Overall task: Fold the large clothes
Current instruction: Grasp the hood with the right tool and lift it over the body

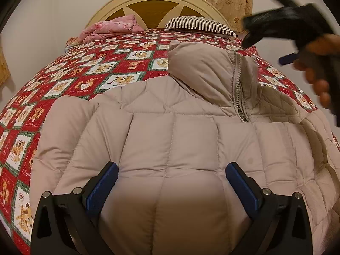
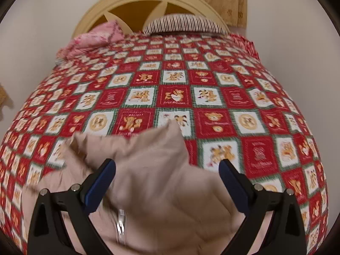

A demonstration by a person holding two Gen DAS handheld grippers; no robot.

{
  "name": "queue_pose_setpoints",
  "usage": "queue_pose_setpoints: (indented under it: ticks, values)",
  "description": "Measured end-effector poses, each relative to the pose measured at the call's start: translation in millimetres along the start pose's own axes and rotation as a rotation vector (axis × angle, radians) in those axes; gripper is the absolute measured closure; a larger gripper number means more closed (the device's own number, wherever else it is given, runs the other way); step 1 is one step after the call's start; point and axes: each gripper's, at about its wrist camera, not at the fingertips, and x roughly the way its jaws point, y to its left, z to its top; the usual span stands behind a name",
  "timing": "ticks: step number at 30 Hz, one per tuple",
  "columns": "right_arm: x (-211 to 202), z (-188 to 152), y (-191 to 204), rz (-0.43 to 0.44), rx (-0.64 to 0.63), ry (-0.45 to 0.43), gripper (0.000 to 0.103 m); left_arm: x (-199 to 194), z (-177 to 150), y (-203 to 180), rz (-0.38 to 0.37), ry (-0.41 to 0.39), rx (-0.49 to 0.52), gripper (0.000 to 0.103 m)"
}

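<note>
We are holding both claws — left claw [image 1: 171,170], right claw [image 2: 167,166] — spread wide, gripping nothing, over the beige puffer jacket [image 1: 170,131] lying on the bed's quilt [image 2: 212,97] — far half bare.

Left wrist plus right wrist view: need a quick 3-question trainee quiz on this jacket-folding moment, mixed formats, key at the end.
1. True or false: the left gripper is clamped on the beige puffer jacket.
2. Multiple choice: the jacket lies on a) a wooden floor, b) a red teddy-bear quilt, c) a glass table.
3. Fill in: at the bed's head, beside the striped pillow, lies a folded ____ blanket.

Key: 1 false, its jaws stand wide open above the jacket; the right gripper is open too. 2 b. 3 pink.
</note>
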Motion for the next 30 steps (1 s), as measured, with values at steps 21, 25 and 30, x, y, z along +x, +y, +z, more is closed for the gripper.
queue_pose_setpoints:
  ticks: [21, 25, 30]
  values:
    - [17.4, -80.4, -73.1, -0.075, -0.006, 0.127, 0.095, 0.0, -0.6, 3.9, -0.016, -0.003, -0.016, 0.001]
    - [9.3, -76.7, -66.9, -0.077, -0.034, 0.099, 0.094, -0.7, -0.8, 4.6, -0.021, -0.005, -0.020, 0.001]
    - [-12.7, -72.2, -65.6, -0.060, -0.029, 0.058, 0.045, -1.9, -1.3, 6.4, -0.038, -0.012, -0.034, 0.001]
